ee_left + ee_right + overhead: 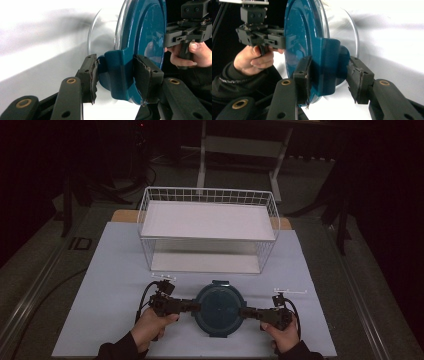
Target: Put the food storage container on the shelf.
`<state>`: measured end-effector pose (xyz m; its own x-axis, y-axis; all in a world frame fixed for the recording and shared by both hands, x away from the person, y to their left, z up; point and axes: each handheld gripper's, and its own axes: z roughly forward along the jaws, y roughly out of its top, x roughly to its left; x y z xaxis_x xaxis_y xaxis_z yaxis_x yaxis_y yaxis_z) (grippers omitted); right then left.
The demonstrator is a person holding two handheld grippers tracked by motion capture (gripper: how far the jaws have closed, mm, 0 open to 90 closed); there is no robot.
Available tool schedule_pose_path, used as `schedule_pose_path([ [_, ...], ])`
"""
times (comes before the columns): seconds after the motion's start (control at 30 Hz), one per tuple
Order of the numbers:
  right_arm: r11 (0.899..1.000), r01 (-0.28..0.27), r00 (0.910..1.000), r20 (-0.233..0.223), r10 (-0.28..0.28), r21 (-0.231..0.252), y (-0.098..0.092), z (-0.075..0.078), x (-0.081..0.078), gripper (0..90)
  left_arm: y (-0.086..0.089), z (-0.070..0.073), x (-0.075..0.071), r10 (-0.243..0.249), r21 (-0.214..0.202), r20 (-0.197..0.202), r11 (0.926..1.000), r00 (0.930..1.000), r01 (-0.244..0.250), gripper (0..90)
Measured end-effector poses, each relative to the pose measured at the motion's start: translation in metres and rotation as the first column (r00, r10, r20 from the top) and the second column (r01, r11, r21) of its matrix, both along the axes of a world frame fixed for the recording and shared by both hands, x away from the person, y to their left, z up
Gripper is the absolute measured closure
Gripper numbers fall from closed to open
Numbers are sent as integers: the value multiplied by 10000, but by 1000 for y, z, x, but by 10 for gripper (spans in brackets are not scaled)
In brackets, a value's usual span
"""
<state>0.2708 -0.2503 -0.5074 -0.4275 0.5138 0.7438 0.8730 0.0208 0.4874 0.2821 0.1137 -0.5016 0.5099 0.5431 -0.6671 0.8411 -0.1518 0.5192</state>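
Observation:
A round clear container with a teal lid [218, 307] lies flat on the pale mat near the front edge. My left gripper [196, 306] reaches in from the left, its jaws shut on the lid's left latch tab [117, 67]. From the opposite side, my right gripper [242, 311] has its jaws closed against the right latch tab [327, 65]. In both gripper views the teal lid [145, 27] stands on edge with the clear bowl [347, 30] behind it. A hand holds each gripper.
A white wire two-level basket rack [207, 195] stands behind the container, with white shelves above and below. The pale mat [115, 270] covers the table. Dark floor and stand legs surround the table. The other gripper [185, 37] and its hand show beyond the lid.

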Motion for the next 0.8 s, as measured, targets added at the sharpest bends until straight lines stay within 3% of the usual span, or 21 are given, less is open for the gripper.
schedule_pose_path([
  [0.23,9998,-189,9997,157,190,-38,4,3,0,568,4,9,-2,248,65,434,9997,9988,-251,551],
  [0.43,9994,-317,9955,893,326,-108,12,20,8,569,12,24,2,418,-17,941,9991,9947,-418,550],
  [0.53,9990,-445,9896,1367,450,-70,18,29,19,569,18,34,7,520,16,1507,9986,9872,-528,551],
  [0.8,9986,-525,9749,2162,522,-41,25,40,45,568,22,46,24,974,-12,2119,9950,9724,-994,551],
])
